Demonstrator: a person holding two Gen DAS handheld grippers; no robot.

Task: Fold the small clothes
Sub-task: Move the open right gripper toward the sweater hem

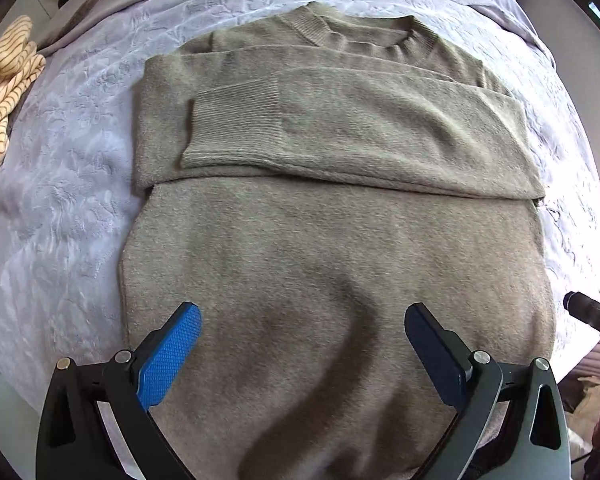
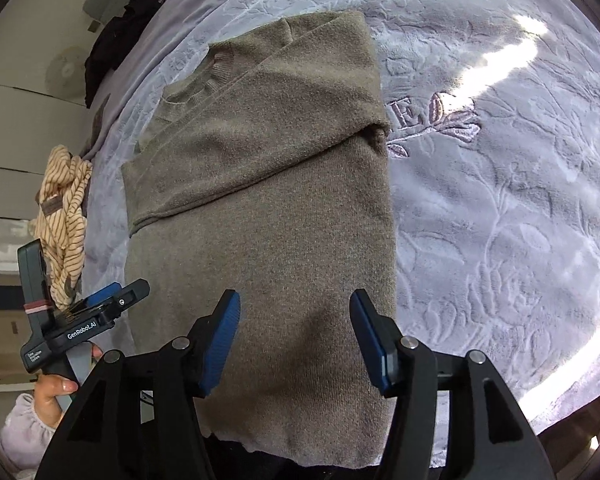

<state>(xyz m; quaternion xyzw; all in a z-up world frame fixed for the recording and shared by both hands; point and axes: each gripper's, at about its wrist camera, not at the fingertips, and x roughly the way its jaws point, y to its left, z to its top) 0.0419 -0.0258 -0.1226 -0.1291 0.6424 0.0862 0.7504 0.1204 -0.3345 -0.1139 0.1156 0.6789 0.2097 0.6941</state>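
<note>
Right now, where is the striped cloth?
The striped cloth lies bunched at the left edge of both views, on the bedspread, left of the sweater and apart from it.

"GenRobot.AI" in white letters stands on the black body of the left hand-held gripper (image 2: 100,304), seen at 8 o'clock in the right wrist view. A small white label below it is too small to read. Embroidered letters on the blanket (image 2: 500,200), at 2 o'clock, end in "E"; the rest is hidden.
</note>
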